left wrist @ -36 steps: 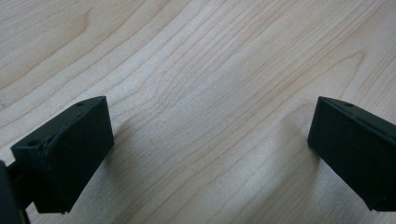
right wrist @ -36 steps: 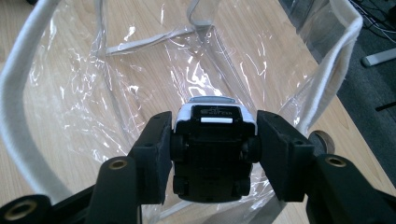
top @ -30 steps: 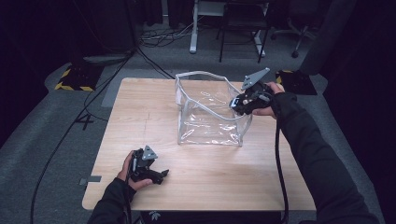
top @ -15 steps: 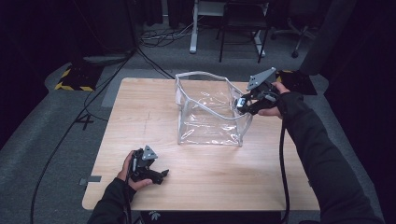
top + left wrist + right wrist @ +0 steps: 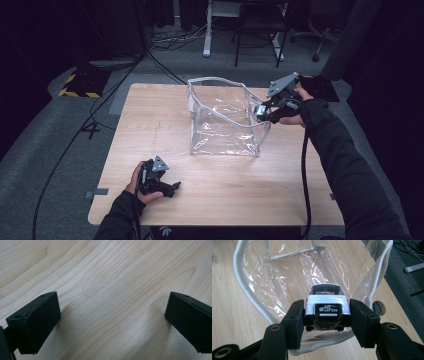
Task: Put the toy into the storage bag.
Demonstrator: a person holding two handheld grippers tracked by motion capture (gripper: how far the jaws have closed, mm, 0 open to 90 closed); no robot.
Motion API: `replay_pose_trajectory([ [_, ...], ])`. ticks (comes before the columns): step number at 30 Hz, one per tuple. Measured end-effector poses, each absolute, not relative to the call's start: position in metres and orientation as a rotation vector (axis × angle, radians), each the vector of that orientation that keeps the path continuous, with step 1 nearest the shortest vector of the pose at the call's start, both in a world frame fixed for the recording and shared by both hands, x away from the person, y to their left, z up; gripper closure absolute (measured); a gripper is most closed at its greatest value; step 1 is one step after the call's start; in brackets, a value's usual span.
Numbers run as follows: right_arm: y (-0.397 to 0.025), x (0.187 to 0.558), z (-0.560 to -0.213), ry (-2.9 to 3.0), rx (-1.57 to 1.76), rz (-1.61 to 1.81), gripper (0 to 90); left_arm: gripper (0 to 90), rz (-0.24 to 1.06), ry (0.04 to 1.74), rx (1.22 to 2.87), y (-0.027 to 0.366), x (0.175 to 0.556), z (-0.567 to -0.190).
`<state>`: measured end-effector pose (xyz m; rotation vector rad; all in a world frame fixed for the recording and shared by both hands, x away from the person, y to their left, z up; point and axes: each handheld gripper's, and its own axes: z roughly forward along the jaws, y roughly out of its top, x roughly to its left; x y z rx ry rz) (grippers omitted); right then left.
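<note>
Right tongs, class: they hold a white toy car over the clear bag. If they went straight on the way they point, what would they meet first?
Probably the clear bag: the right tongs, shut on the white toy car, point into its open top, so the car would likely touch the crinkled plastic inside. Depth is unclear.

We see a small white toy car (image 5: pixel 324 305) with dark windows and a black plate marked "WGT CAR"; it is held clear of the table between the jaws of the right gripper (image 5: pixel 325 319), just over the right rim of the bag (image 5: pixel 222 117); the bag is clear plastic with pale piping along its edges, standing open and upright on the far middle of the table, crinkled and glinting.
</note>
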<state>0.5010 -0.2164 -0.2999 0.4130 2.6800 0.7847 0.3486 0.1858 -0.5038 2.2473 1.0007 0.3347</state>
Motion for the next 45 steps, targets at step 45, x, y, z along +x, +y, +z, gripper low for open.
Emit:
replay_pose_trajectory([
  [45,-0.238,0.500,-0.295,2.459,0.545,1.090,45.4,0.4,0.338,1.005,2.249,0.186,0.349,-0.504],
])
